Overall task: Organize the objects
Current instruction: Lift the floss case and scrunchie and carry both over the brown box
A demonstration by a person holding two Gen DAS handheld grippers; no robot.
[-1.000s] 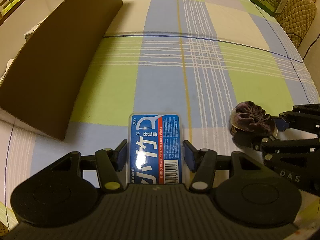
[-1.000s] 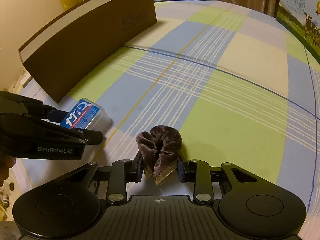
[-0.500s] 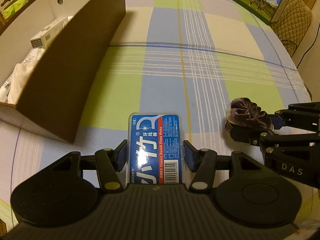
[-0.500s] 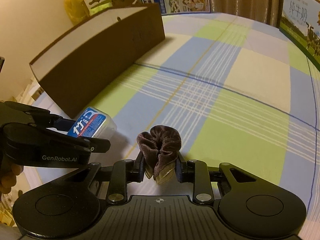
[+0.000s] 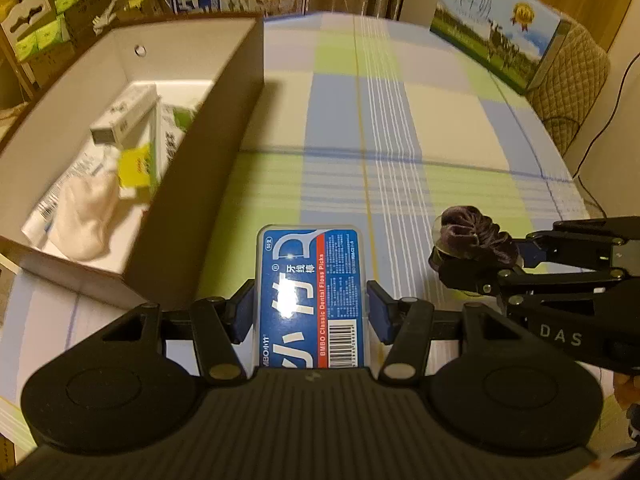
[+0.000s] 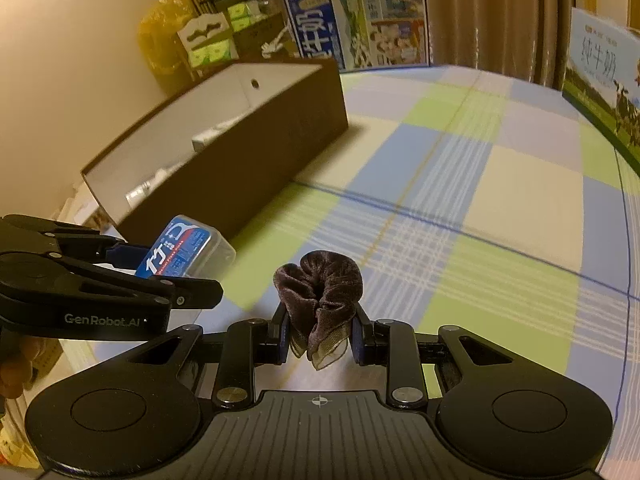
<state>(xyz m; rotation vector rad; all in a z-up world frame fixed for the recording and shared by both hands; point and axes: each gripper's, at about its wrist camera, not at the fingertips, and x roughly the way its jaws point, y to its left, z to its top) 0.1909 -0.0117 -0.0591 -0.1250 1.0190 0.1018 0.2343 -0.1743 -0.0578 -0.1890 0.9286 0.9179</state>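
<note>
My left gripper (image 5: 311,312) is shut on a clear box of dental floss picks (image 5: 310,292) with a blue label, held above the checked tablecloth. The same floss box (image 6: 180,254) shows at the left of the right wrist view, in the left gripper (image 6: 172,280). My right gripper (image 6: 320,334) is shut on a dark brown velvet scrunchie (image 6: 320,288), which bulges above the pads. That scrunchie (image 5: 474,236) and the right gripper (image 5: 476,260) appear at the right of the left wrist view. A brown open box (image 5: 224,136) with a white inside stands to the left.
Inside the open box (image 6: 280,132) lie a white sock (image 5: 88,208), a small carton (image 5: 124,116) and other packets. A milk carton box (image 5: 500,40) stands at the table's far right, another milk box (image 6: 360,20) behind the far edge. A quilted chair (image 5: 572,92) is at right.
Both grippers have risen with their objects. The views now reach over the brown box's wall, so its contents and the room behind the table show.
</note>
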